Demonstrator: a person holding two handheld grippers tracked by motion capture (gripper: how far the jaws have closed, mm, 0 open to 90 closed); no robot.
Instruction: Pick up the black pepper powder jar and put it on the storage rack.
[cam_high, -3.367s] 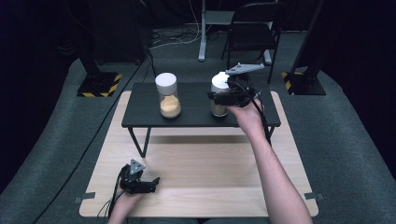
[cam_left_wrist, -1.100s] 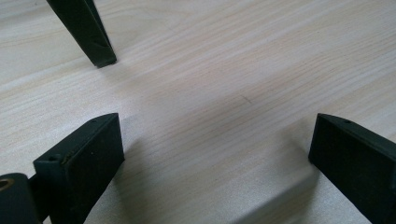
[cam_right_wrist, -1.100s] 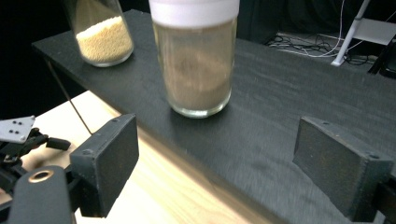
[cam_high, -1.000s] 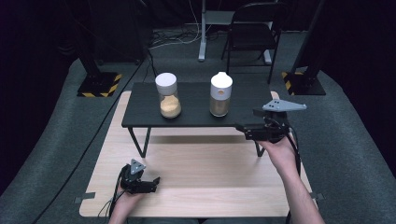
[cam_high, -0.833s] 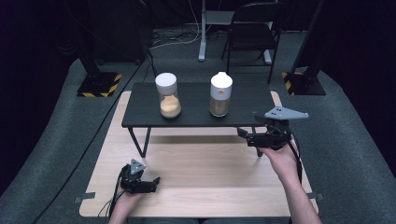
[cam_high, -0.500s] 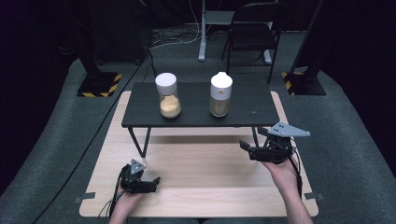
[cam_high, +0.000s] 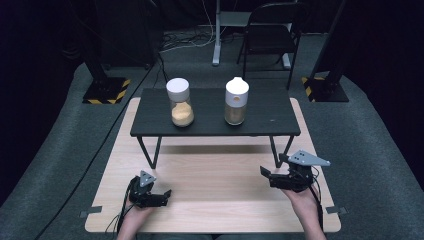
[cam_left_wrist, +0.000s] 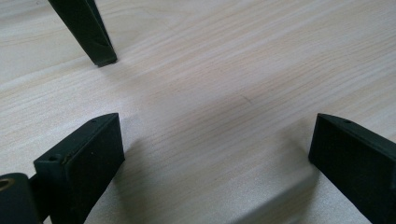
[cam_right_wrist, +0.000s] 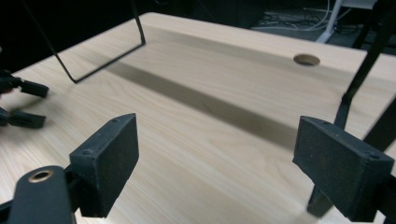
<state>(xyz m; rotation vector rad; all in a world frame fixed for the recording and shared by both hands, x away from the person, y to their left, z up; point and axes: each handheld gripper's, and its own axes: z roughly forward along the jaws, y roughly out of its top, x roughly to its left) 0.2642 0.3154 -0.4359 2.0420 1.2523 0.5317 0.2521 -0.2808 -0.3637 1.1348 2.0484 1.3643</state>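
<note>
Both grippers are down at the pale wooden tabletop (cam_high: 215, 175), the left gripper (cam_high: 162, 196) at about 7 o'clock and the right gripper (cam_high: 267, 176) at about 5 o'clock, each with its jaws spread wide and nothing between them. The two spice jars, one with a round white lid (cam_high: 179, 102) and one with a pouring cap (cam_high: 236, 101), stand untouched on the small black stand (cam_high: 215, 127) toward 12 o'clock. I judge the work is at rest or finished, so any next move calls for lifting a gripper back up to a jar; the right gripper view shows a round hole in the tabletop (cam_right_wrist: 307, 59) and the other gripper's jaws at 9 o'clock.

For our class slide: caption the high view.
Two open tongs, left and right, over a wooden board; two jars on a black stand.
</note>
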